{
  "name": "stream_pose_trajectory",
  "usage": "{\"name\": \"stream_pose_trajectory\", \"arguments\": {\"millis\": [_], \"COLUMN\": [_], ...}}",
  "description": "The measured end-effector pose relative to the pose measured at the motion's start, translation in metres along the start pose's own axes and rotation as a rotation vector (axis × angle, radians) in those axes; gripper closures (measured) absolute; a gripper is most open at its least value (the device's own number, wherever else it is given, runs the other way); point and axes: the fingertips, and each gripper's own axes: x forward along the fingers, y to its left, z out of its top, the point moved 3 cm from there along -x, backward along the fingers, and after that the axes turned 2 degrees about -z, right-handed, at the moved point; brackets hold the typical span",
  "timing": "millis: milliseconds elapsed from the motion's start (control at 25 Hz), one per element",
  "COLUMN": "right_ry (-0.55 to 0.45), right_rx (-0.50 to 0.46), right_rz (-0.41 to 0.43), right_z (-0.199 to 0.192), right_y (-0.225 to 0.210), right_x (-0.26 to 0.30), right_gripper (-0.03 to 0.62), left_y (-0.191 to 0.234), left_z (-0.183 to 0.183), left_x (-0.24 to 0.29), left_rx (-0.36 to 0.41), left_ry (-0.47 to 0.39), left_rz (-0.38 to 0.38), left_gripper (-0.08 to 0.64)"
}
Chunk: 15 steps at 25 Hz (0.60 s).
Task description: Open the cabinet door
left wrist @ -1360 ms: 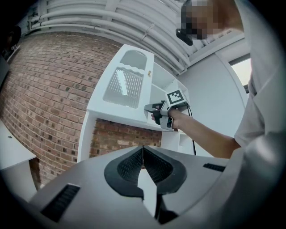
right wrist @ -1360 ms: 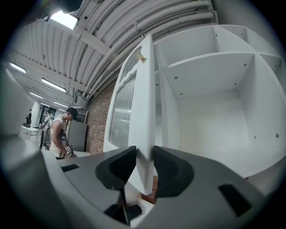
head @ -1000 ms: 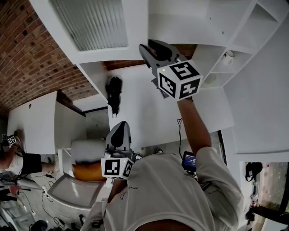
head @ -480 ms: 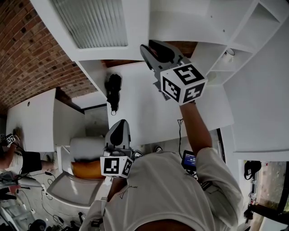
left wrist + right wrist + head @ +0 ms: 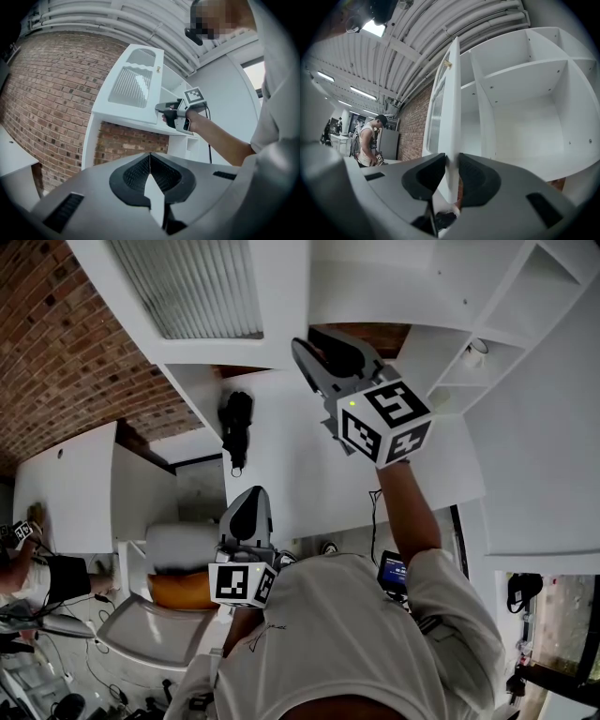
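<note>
The white cabinet door (image 5: 202,292) with its ribbed glass panel stands part open at the top of the head view. My right gripper (image 5: 305,345) is raised to its free edge. In the right gripper view the door edge (image 5: 452,108) runs straight between the jaws of my right gripper (image 5: 452,161); the jaws are closing and both pads lie against it. The left gripper view shows the door (image 5: 133,86) with that right gripper (image 5: 161,108) at its lower corner. My left gripper (image 5: 251,510) hangs low by my body, away from the cabinet, with its jaws (image 5: 150,157) shut on nothing.
Open white shelves (image 5: 525,93) lie right of the door. A white counter (image 5: 309,474) below holds a black object (image 5: 236,432). A brick wall (image 5: 66,362) is on the left, and a chair with an orange cushion (image 5: 178,594) lower left. A person (image 5: 370,140) stands far off.
My right gripper has shifted a little to the right at the door's edge, and its marker cube moved with it. The left gripper has stayed where it was.
</note>
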Motion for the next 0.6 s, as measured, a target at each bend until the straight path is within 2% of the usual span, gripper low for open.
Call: {"name": "stream_pose_trajectory", "arguments": {"millis": [600], "right_ry": [-0.005], "right_rx": [0.015], "right_rz": [0.049], "right_z": [0.002], "right_y": [0.018], "right_x": [-0.013], "right_gripper": [0.509], "left_y": [0.003], "left_z": [0.001], "left_x": [-0.006], "left_rx": [-0.009], "left_ry": [-0.010], "left_rz": [0.013], "left_gripper": [0.543]}}
